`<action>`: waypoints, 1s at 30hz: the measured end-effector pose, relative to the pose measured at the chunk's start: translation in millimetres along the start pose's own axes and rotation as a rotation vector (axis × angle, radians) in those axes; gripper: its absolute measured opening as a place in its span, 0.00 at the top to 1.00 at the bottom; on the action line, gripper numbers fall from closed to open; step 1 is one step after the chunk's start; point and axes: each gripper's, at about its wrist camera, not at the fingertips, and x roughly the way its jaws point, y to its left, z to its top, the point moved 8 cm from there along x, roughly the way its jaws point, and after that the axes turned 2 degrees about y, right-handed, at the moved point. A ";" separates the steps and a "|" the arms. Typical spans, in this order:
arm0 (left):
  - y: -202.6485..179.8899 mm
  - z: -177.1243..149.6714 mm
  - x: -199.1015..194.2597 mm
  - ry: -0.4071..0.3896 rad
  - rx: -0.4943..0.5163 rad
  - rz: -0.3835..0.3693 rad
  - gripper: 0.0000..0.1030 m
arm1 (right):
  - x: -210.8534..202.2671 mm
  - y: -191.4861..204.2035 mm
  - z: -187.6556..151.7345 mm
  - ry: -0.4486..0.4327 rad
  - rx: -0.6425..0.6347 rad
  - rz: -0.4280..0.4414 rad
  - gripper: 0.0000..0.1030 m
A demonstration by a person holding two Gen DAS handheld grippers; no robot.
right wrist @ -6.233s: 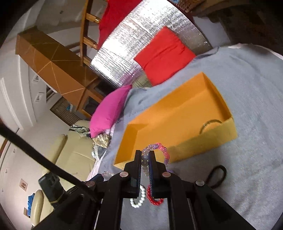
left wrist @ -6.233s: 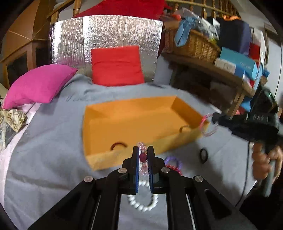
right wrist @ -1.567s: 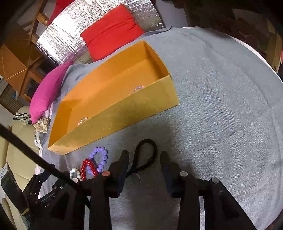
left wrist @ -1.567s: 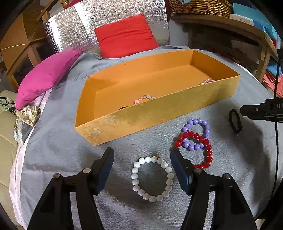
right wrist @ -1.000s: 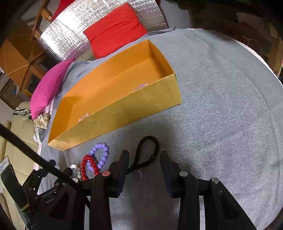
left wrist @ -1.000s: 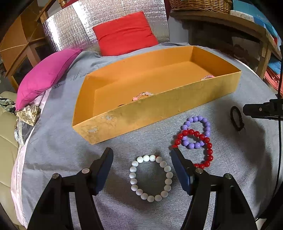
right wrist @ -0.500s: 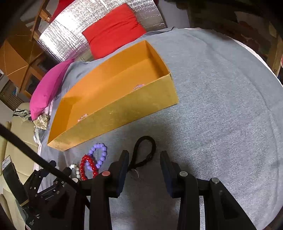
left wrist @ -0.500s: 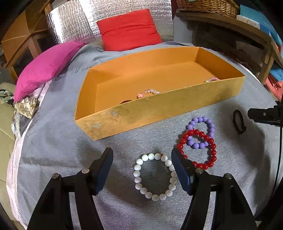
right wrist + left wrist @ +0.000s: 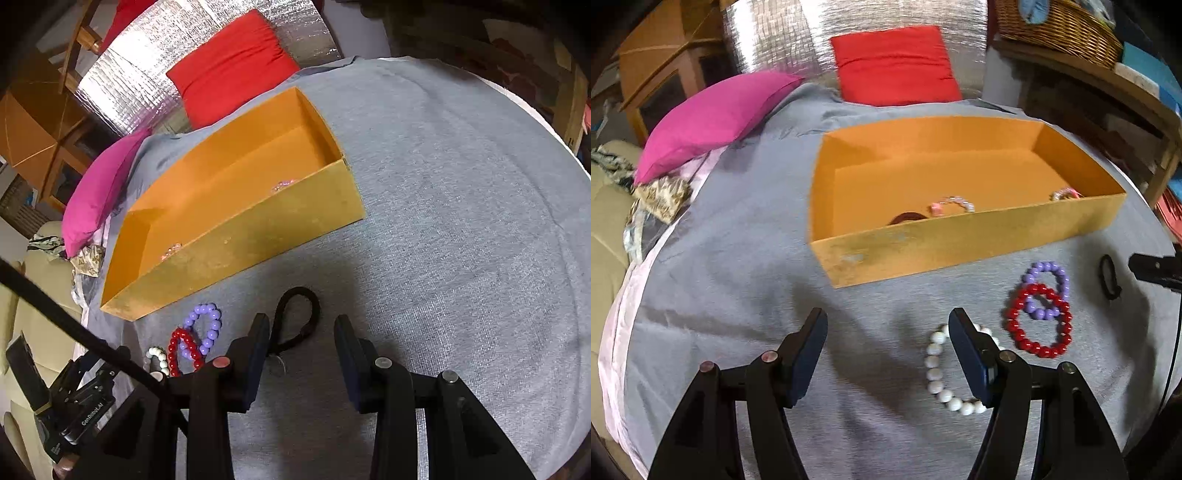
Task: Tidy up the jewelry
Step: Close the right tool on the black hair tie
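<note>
An orange box (image 9: pixel 960 247) sits on a grey cloth and holds a few bracelets, among them a pink bead one (image 9: pixel 951 204). In front of it lie a white bead bracelet (image 9: pixel 936 373), a red one (image 9: pixel 1039 321), a purple one (image 9: pixel 1047 290) and a black hair tie (image 9: pixel 1108 277). My left gripper (image 9: pixel 886 343) is open and empty, with its right finger over the white bracelet. My right gripper (image 9: pixel 301 341) is open and empty, just in front of the black hair tie (image 9: pixel 295 317). The box (image 9: pixel 236 236) shows in the right wrist view too.
A pink cushion (image 9: pixel 713 118) and a red cushion (image 9: pixel 894 66) lie behind the box. A wooden shelf with a wicker basket (image 9: pixel 1056 29) stands at the right. A beige sofa (image 9: pixel 605 229) is at the left.
My left gripper has shifted left, so the white bracelet now lies under its right finger instead of between the fingers. My right gripper has hardly moved.
</note>
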 end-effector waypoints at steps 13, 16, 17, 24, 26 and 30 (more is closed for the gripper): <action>16.0 -6.3 -4.7 0.006 -0.019 0.020 0.33 | 4.8 -1.4 3.9 -0.001 0.022 -0.025 0.56; 20.5 -8.8 -3.7 0.013 -0.022 0.030 0.33 | 8.5 2.4 3.0 0.008 0.022 -0.024 0.56; 20.7 -9.9 -3.9 0.015 -0.024 0.030 0.33 | 9.4 4.4 2.3 0.011 0.021 -0.022 0.56; 3.8 -8.7 -5.4 0.010 -0.011 -0.045 0.33 | 15.7 11.8 -2.1 0.022 0.008 -0.034 0.56; -9.2 -7.0 -4.9 0.007 -0.001 -0.081 0.33 | 15.8 10.0 -1.2 0.017 0.005 -0.044 0.56; -32.6 -3.5 -0.8 0.008 -0.002 -0.152 0.33 | 15.6 6.4 4.2 -0.001 -0.017 -0.059 0.56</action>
